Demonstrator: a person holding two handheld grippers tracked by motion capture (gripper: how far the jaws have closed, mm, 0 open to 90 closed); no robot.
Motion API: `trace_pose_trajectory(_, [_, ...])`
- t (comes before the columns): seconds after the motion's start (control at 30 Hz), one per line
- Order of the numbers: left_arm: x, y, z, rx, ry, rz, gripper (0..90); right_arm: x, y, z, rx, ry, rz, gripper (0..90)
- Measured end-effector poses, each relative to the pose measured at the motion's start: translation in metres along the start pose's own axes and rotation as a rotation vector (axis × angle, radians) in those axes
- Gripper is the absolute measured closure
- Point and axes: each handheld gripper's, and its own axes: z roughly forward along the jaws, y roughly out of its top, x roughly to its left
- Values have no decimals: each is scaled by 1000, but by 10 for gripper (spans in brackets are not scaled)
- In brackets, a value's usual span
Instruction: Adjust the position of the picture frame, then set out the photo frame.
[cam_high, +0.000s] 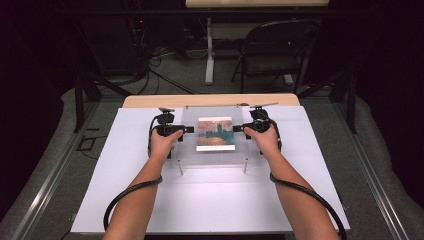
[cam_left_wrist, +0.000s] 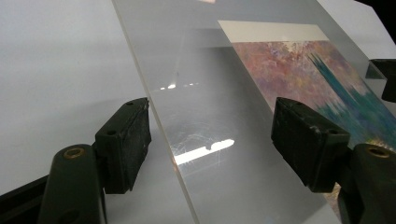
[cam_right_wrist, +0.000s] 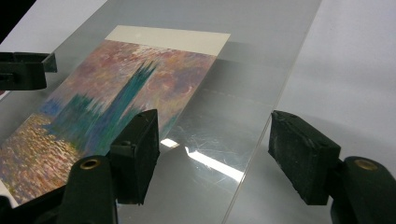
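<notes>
Now | left tool (cam_high: 189, 129) and right tool (cam_high: 237, 129) spread, straddling clear acrylic sheet (cam_high: 190, 145) at 9 and 3 o'clock | risk: uneven squeeze tilts sheet, painted card (cam_high: 215, 133) slides.

There are no words, numbers, labels or signs to read in these pictures. The picture card (cam_high: 215, 133) under the clear sheet shows only painted colours, and its pale strip at the top is blank.
</notes>
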Motion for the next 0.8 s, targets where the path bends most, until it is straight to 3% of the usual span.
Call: trace_pose_trajectory(0.8, [1,0,3,5,-26,-31,279,-3,-1,5,5,43,63,309])
